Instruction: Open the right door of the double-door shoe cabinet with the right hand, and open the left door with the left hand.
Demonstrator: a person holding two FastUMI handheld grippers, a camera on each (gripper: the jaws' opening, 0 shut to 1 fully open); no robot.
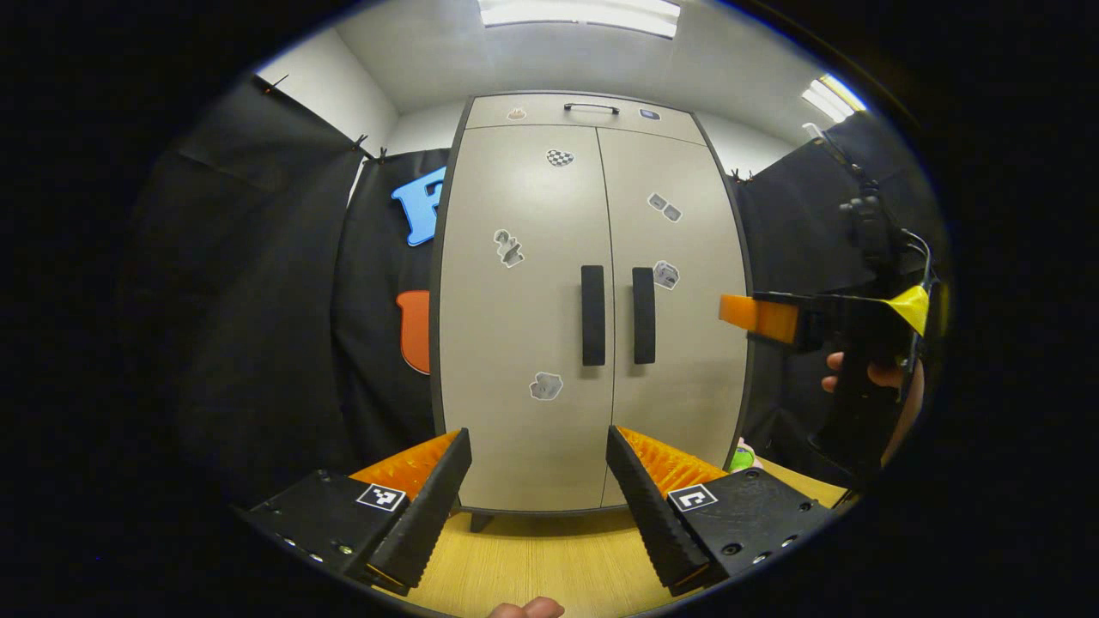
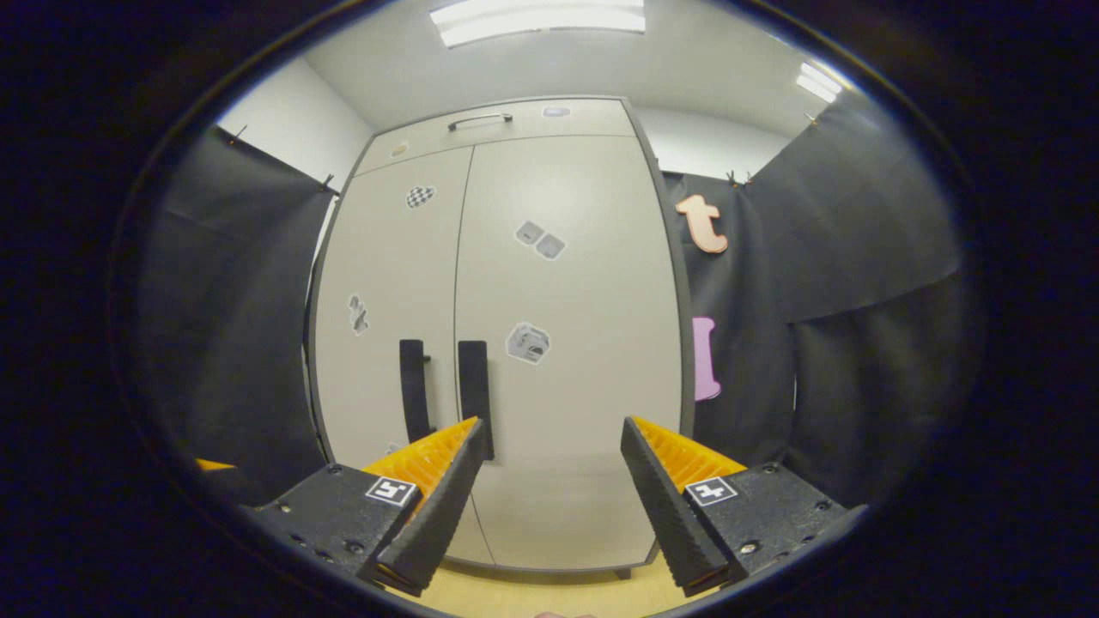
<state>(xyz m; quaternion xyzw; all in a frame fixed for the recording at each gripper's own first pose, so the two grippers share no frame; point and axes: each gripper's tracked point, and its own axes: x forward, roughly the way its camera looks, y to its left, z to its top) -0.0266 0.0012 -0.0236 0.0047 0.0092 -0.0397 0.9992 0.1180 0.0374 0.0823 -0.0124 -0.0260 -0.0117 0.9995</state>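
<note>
- While both doors of the shoe cabinet [image 1: 592, 318] remain closed, nothing of the task is done.
- Left gripper [image 1: 539, 506] hangs spread wide, empty, facing the left handle [image 1: 592, 315].
- Right gripper [image 2: 549, 502] likewise gapes empty, short of the right handle [image 2: 474, 386].

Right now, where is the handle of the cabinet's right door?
In the left gripper view the right door handle stands upright at mid-height of the shut right door, just right of the centre seam, beside the left door handle.
</note>
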